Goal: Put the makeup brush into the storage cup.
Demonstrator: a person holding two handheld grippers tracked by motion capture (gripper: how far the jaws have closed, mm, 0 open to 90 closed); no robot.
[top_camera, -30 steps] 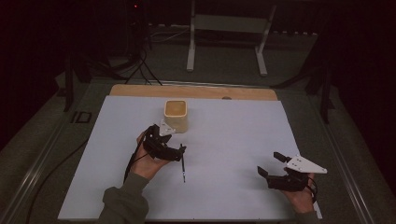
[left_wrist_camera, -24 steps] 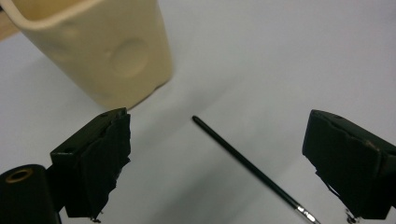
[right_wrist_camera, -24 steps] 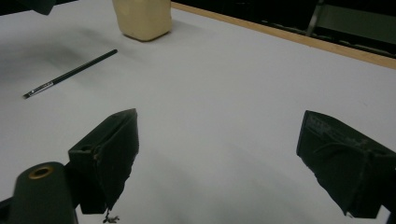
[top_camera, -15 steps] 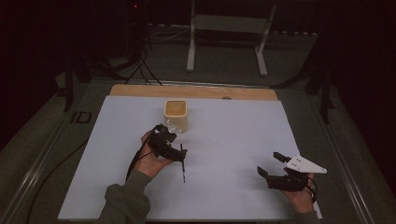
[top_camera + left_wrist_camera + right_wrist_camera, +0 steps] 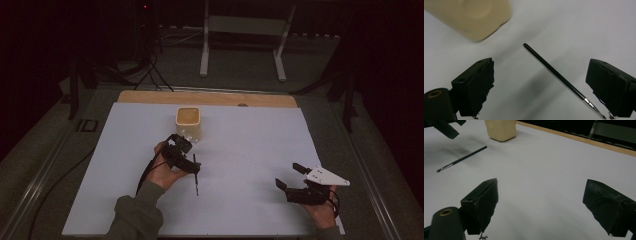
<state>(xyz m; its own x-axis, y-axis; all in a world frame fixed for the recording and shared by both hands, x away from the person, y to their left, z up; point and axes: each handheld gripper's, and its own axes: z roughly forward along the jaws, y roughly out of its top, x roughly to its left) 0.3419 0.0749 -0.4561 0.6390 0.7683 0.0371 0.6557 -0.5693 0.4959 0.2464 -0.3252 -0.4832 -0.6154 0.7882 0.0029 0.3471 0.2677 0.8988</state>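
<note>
A thin black brush with a metal ferrule lies flat on the white sheet. My left gripper hovers just over its upper end, open. In the left gripper view the brush runs diagonally between the spread jaws of the left gripper, touching neither. A cream cup stands upright just beyond, and it appears at the top left as the cup. My right gripper rests open near the front right corner, with nothing between the jaws of the right gripper.
The right gripper view shows the brush, the cup and the left gripper far off to its left. A wooden strip borders the sheet's far edge. A metal stand is on the floor behind the table.
My left gripper has drifted slightly right and toward the cup. The brush, cup and right gripper have stayed where they were.
</note>
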